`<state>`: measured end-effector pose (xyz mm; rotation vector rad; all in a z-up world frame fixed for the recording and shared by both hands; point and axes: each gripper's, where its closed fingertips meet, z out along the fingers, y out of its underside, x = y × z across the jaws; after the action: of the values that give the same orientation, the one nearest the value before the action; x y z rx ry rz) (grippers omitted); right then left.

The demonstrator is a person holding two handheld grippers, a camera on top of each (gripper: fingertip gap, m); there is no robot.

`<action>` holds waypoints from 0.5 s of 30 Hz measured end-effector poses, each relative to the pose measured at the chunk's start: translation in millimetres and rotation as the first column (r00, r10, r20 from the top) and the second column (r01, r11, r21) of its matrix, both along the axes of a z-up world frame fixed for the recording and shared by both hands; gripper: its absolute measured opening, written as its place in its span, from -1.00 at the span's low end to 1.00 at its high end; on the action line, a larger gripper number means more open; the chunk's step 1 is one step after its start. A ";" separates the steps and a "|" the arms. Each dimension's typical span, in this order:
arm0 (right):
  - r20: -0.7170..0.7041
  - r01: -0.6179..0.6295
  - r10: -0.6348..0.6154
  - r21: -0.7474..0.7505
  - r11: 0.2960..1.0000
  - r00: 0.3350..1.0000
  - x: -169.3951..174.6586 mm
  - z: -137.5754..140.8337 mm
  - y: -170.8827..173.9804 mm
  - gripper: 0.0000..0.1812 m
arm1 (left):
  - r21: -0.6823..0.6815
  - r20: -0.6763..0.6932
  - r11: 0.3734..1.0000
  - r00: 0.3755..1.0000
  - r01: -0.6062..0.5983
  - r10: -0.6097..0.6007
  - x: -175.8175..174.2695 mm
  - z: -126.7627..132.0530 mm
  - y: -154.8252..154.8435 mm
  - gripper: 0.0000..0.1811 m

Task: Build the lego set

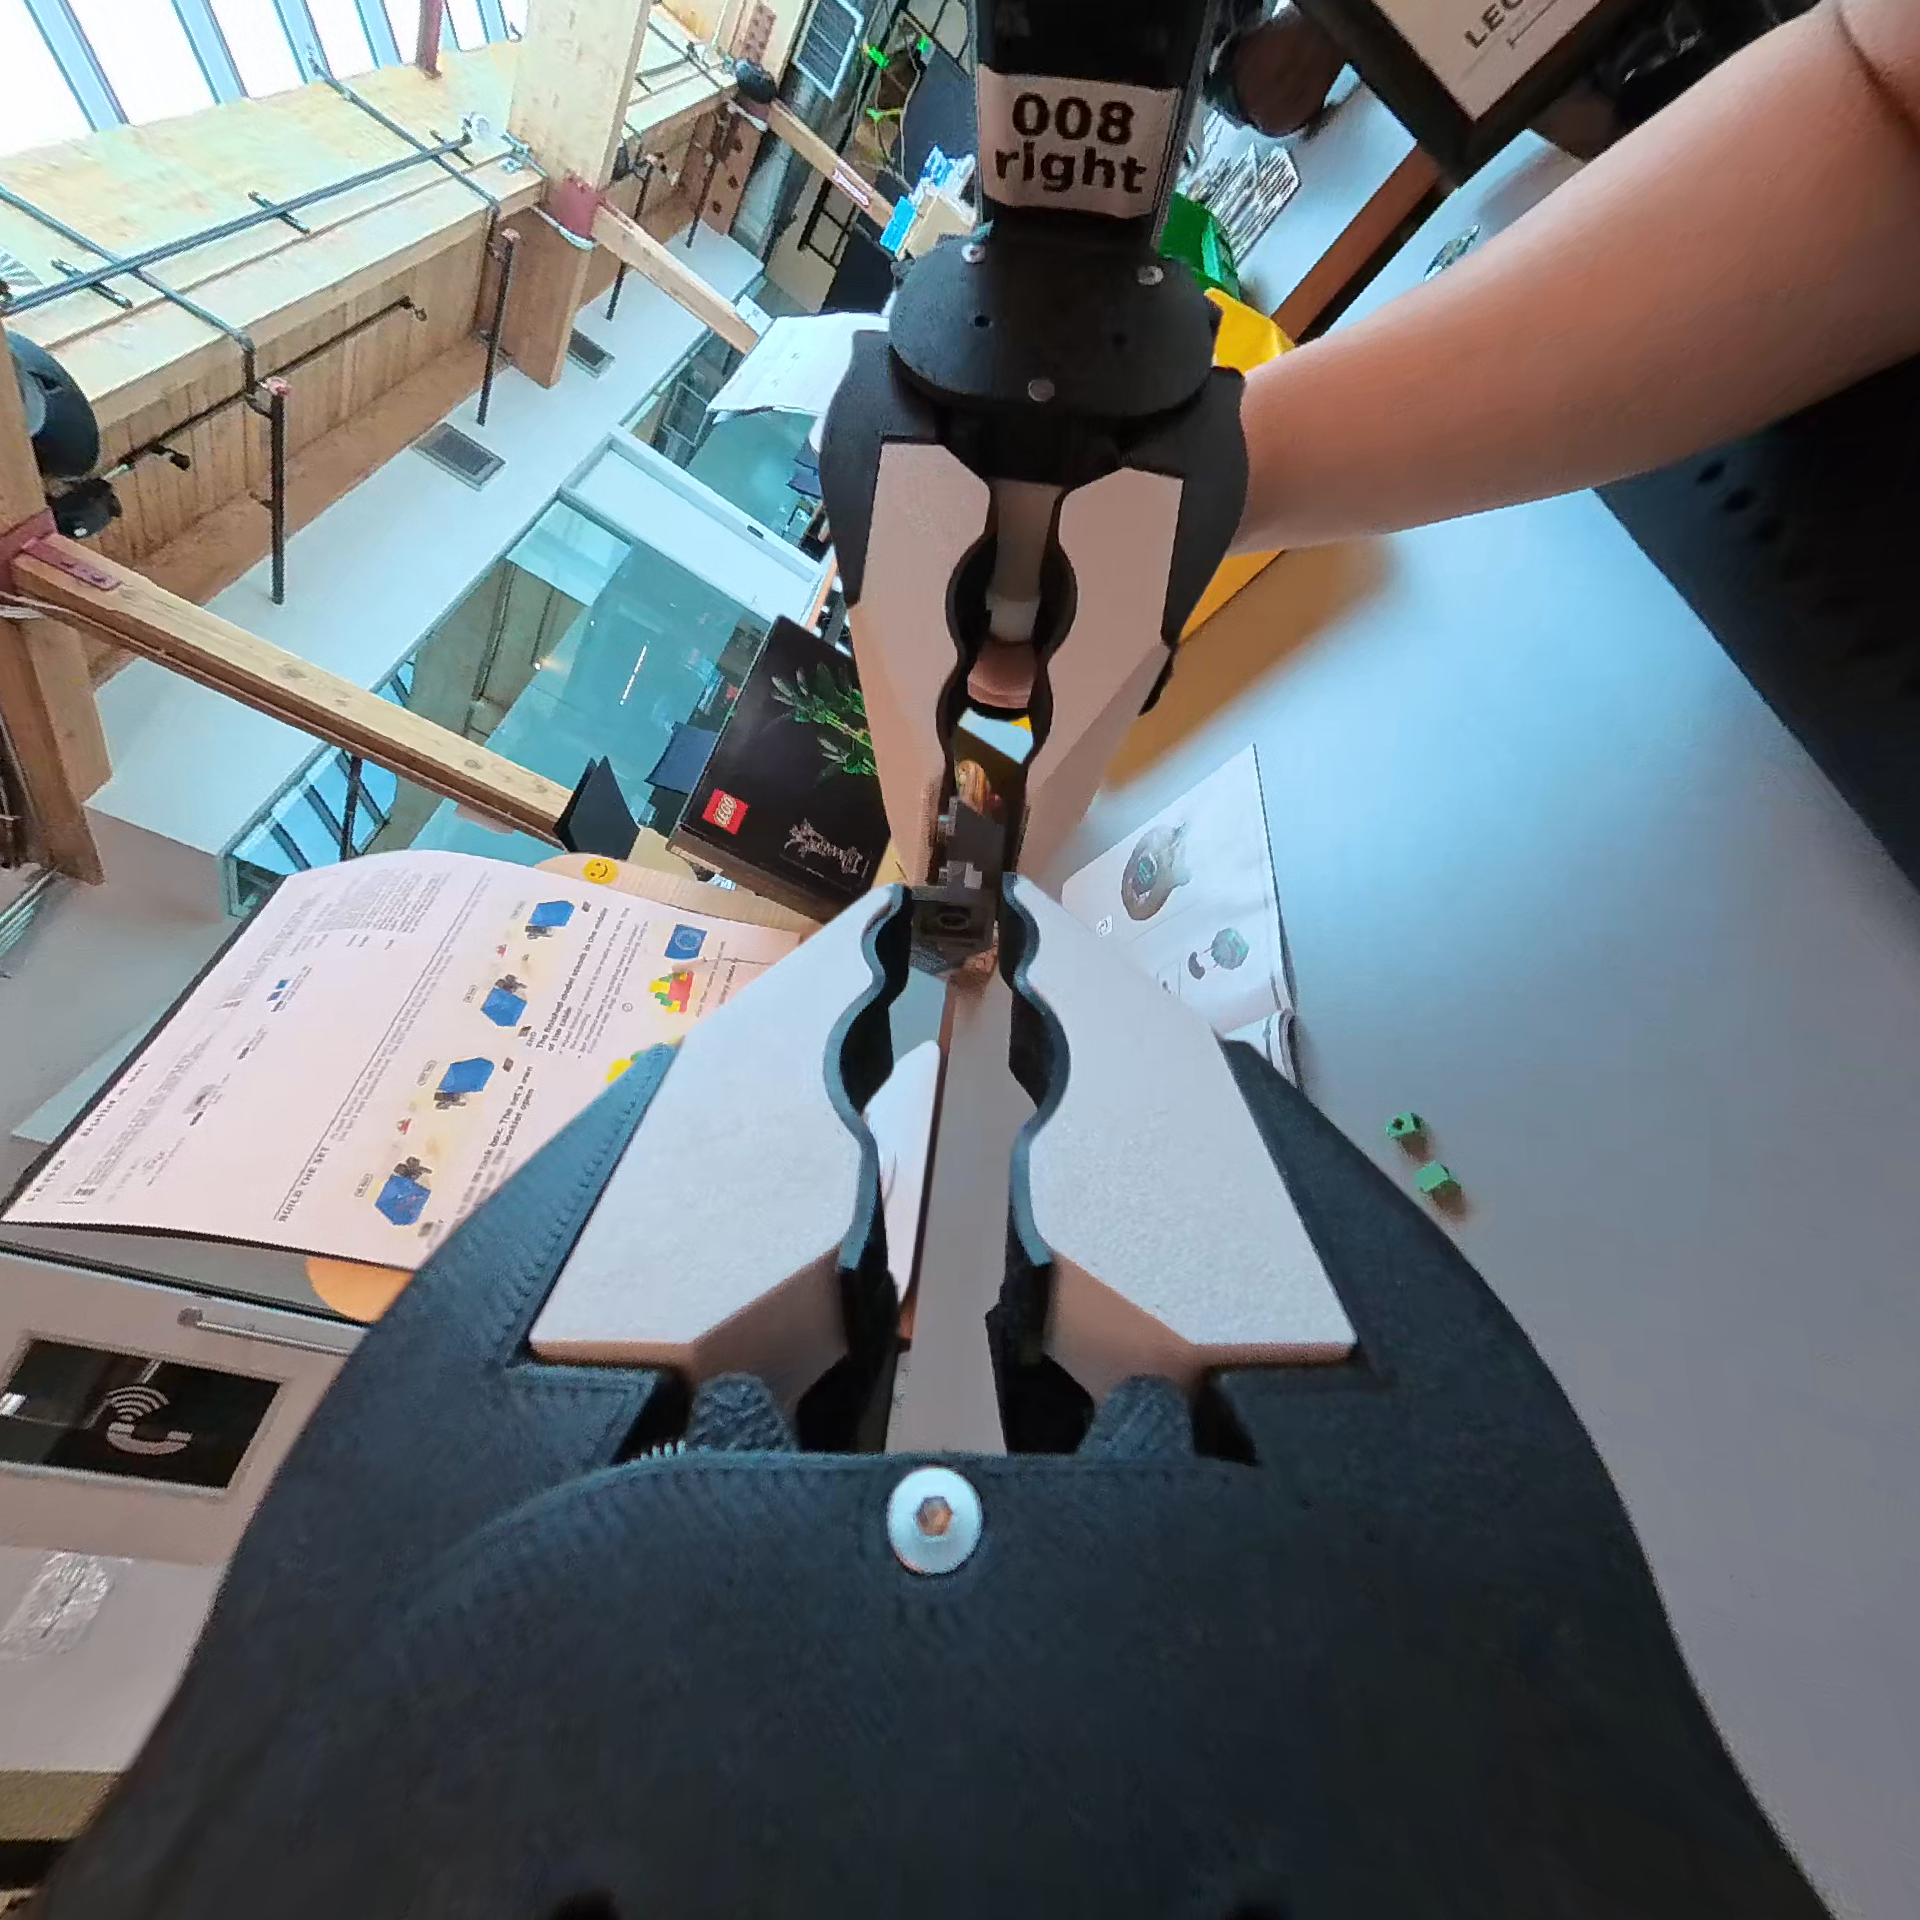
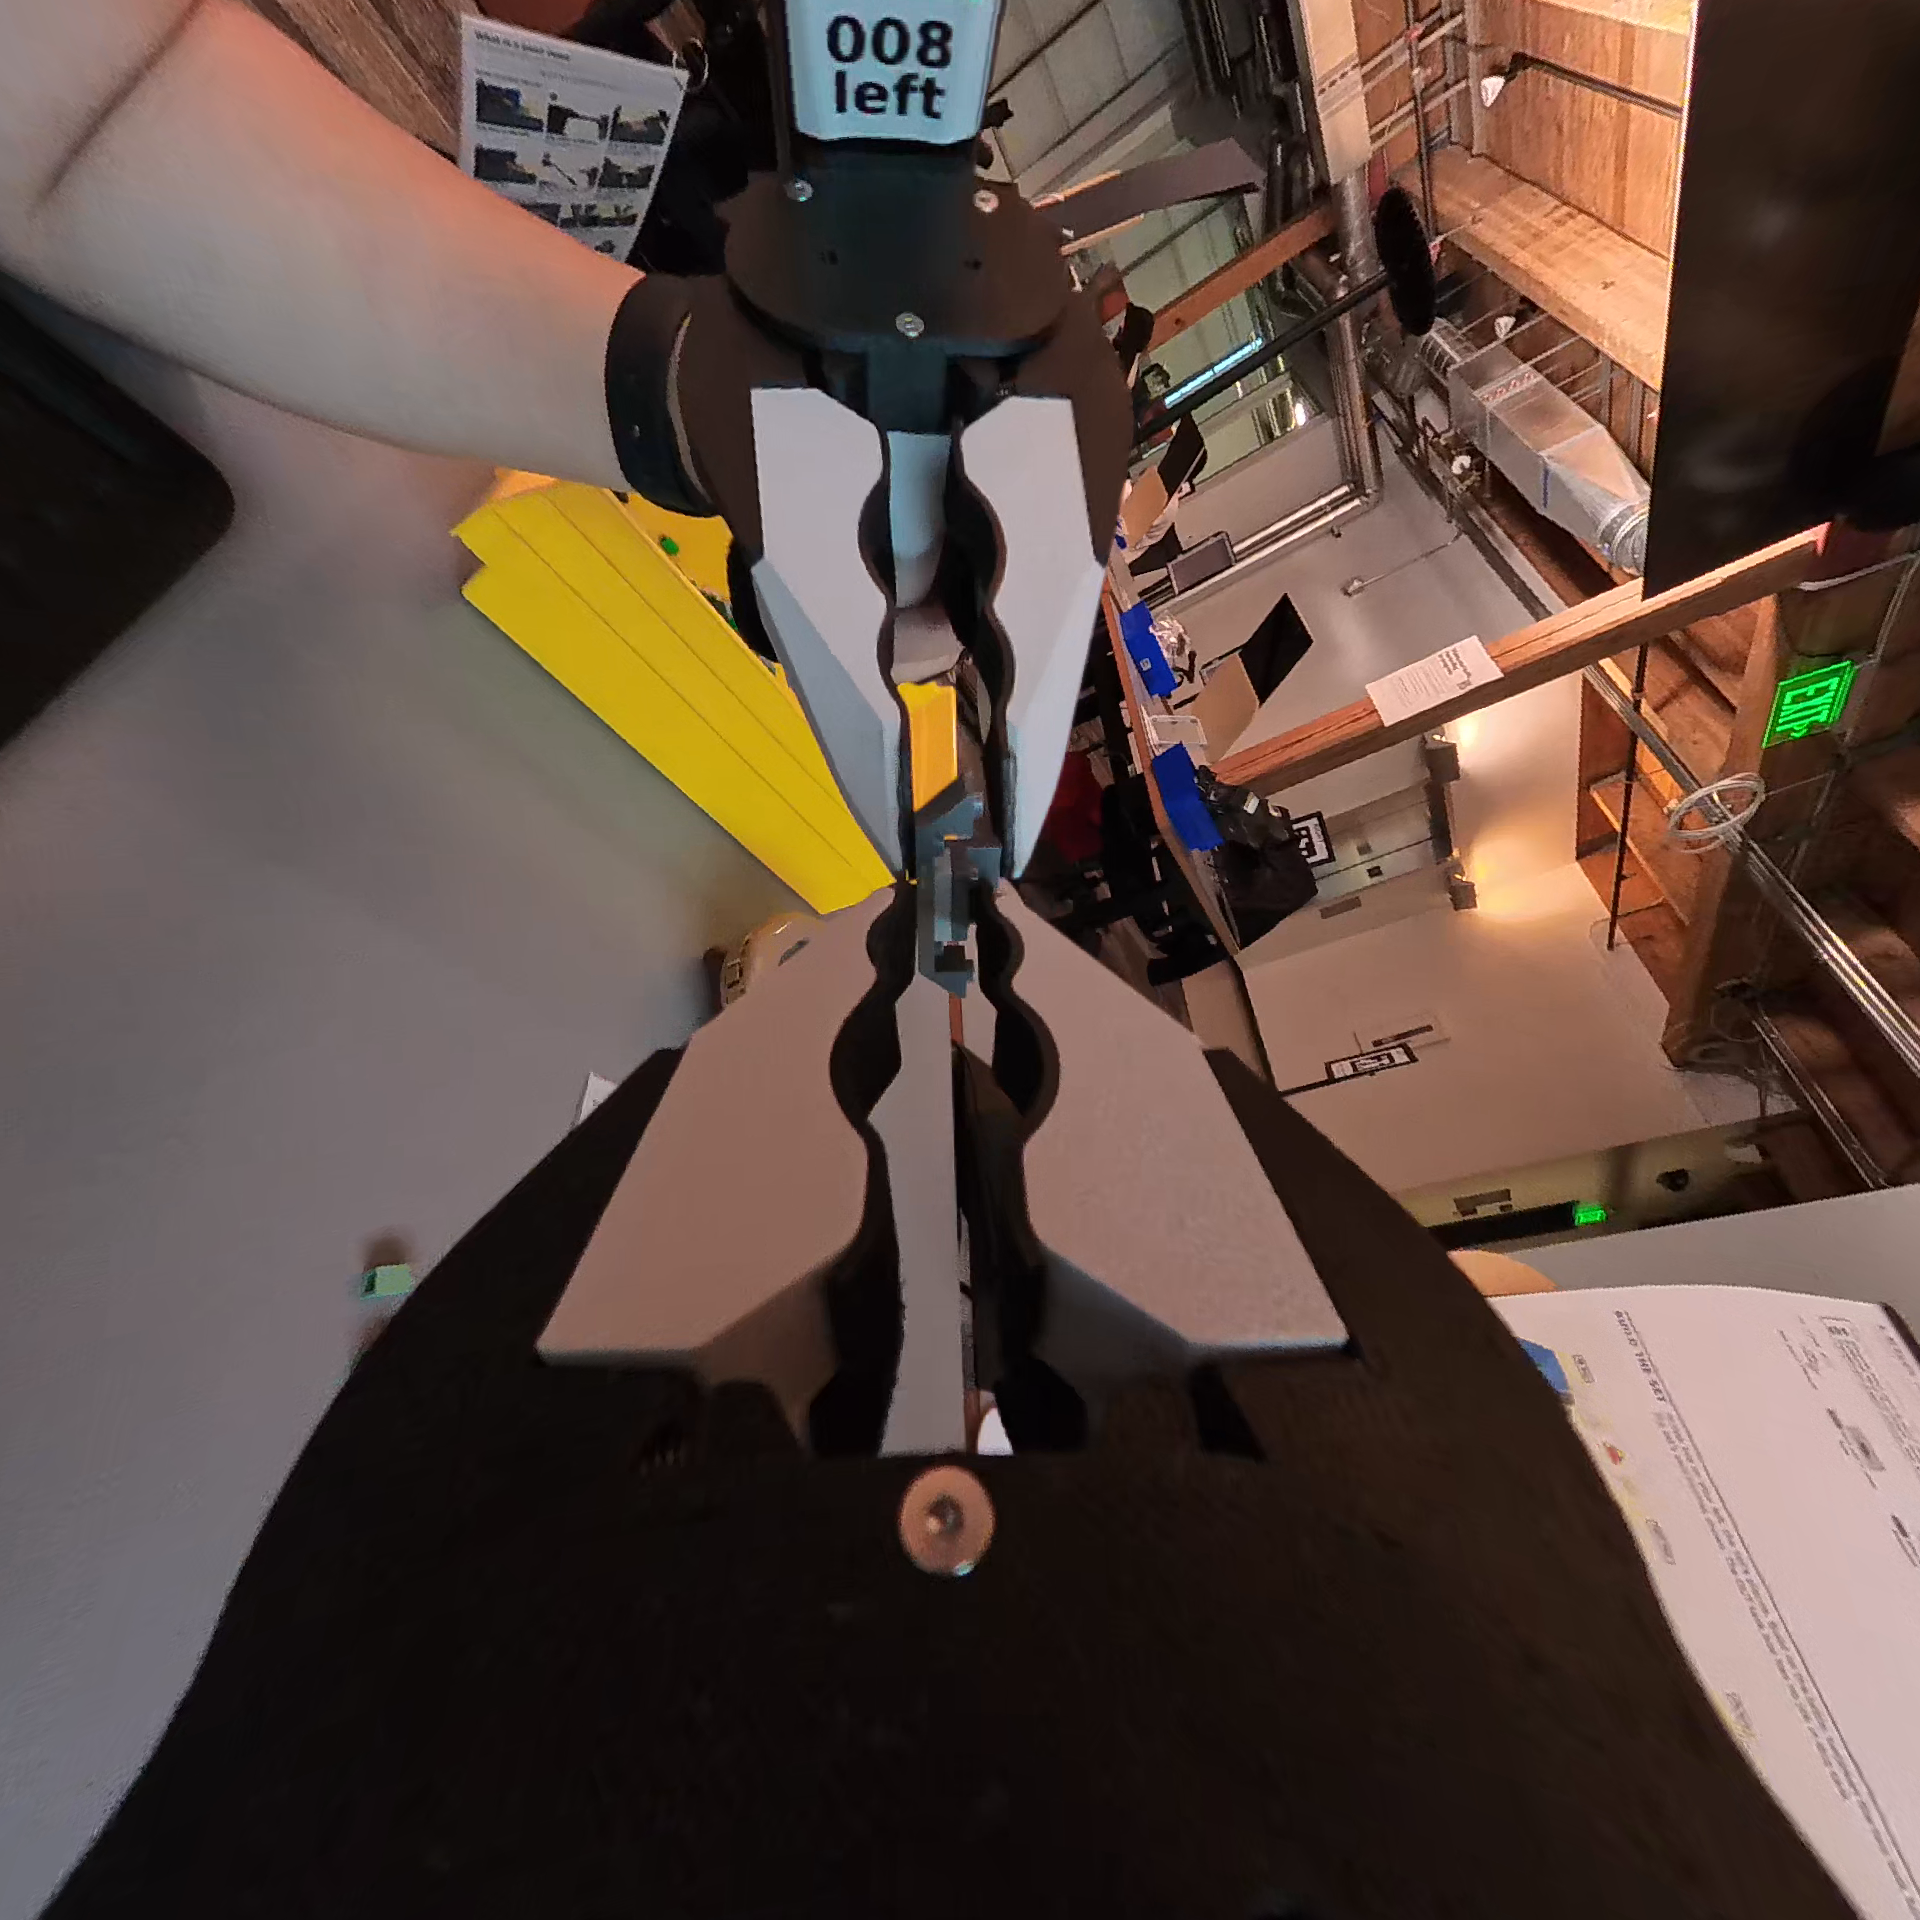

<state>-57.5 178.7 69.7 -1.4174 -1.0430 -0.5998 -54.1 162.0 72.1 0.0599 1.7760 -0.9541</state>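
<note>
Both claws meet tip to tip above the tabletop [image 1: 1558, 831]. Seen from its own camera, the left claw [image 1: 951, 914] is narrowed onto a small dark grey lego assembly [image 1: 951, 904], and the right claw [image 1: 961, 831] reaches in from the far side, closed on the same cluster of bricks. From the right wrist camera the right claw [image 2: 951, 914] pinches that grey assembly [image 2: 951, 894] at its tips, with the left claw [image 2: 956, 831] gripping it from the opposite end. A person's bare forearm [image 1: 1558, 343] runs in behind the far claw in each view.

Pale grey, the tabletop carries two small green bricks [image 1: 1421, 1153] lying loose close together, well apart from the claws. An open instruction booklet [image 1: 1195, 914] rests flat just beyond the claw tips. Farther along lies a yellow box [image 2: 644, 665], and a black lego set box [image 1: 790, 769] with a plant picture stands at the tabletop's far side. A large printed sheet [image 1: 364, 1039] with blue diagrams lies on a raised grey unit beside the left claw.

Around this, the room is a tall open workspace: timber beams [image 1: 270, 665] and posts, wood-panelled walls, glass partitions [image 1: 623, 644], metal ducting [image 2: 1548, 436], a lit green exit sign [image 2: 1813, 701], and blue bins [image 2: 1148, 644] on a long bench in the distance.
</note>
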 end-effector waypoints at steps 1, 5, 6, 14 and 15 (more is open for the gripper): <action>-0.009 0.005 -0.005 -0.002 1.000 1.000 1.2 -0.2 1.1 -0.90 | -0.005 -0.006 1.000 1.000 -0.004 0.004 1.2 -0.3 1.2 -0.85; -0.056 0.018 -0.018 -0.002 1.000 0.998 8.2 0.3 4.3 -0.90 | -0.035 -0.015 0.999 1.000 -0.028 0.027 7.9 0.4 5.0 -0.85; -0.068 0.018 -0.018 0.000 1.000 0.998 9.7 0.4 5.1 -0.90 | -0.046 -0.022 0.998 0.999 -0.031 0.030 9.4 0.6 6.1 -0.85; -0.102 0.008 -0.006 0.023 1.000 0.995 18.4 -0.1 4.5 -0.90 | -0.159 -0.077 0.987 0.997 0.016 -0.029 -0.4 15.3 18.4 -0.77; -0.107 0.005 -0.002 0.028 1.000 0.994 19.9 -0.4 4.0 -0.90 | -0.170 -0.076 0.985 0.997 0.015 -0.028 -1.9 18.3 21.7 -0.78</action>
<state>-37.6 182.7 69.3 -1.4110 -0.9441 -0.5336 -55.9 183.7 90.4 -0.0671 1.7615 -1.1327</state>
